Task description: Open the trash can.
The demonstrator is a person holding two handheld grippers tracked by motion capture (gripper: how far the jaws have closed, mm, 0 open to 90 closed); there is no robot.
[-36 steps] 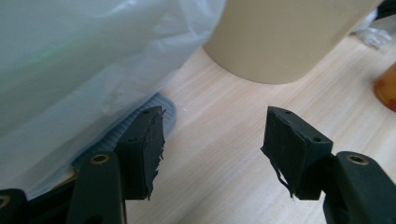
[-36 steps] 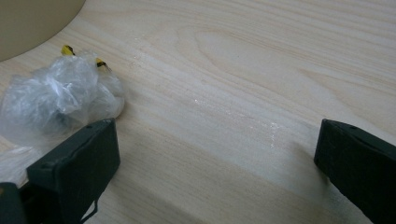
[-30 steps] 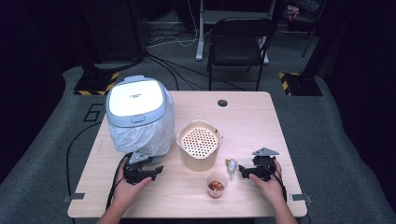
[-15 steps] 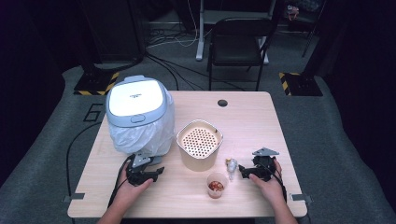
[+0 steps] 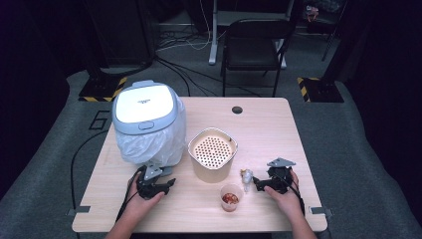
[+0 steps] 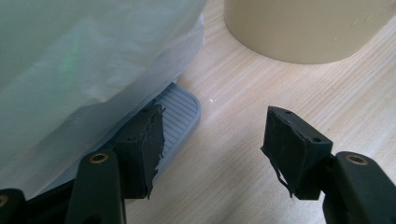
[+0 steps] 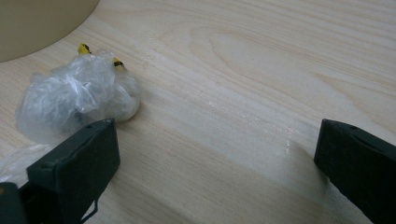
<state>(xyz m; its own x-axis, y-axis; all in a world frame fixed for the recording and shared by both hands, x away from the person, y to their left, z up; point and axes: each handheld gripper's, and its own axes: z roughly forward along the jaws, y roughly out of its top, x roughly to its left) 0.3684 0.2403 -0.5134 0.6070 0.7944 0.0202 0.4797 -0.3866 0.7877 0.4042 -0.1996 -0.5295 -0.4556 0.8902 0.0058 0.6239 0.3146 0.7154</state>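
Table (image 5: 278, 129): a pale wood-grain top, rectangular, with a small dark round hole seen near its far edge.
Bin (image 5: 149, 124): a rounded-square white and grey lidded bin at the far left, wrapped in a thin, translucent, wrinkled plastic liner (image 6: 70, 60); it is stood upright.
Pedal (image 6: 180, 109): a grey ribbed plastic tongue with rounded corners, seen at the near foot of the bin; it is laid flat on the wood, its long axis pointed away from the bin toward the near edge of the table, and it is partly covered by the liner.
Left gripper (image 6: 212, 140): black jaws with taped, frayed pads; a gap of bare wood is seen between them and nothing is held. One jaw is set just over the pedal's edge; contact cannot be told.
Beige container (image 5: 213, 153): a smooth round tub at the table's middle, with a perforated insert inside.
Plastic wad (image 7: 77, 95): a crumpled clear film ball with small yellow and black bits, laid right of the container.
Small cup (image 5: 231, 196): clear, reddish pieces inside, near the front edge.
Right gripper (image 7: 217, 154): jaws spread wide over bare wood, the wad just beside one jaw, not pinched.
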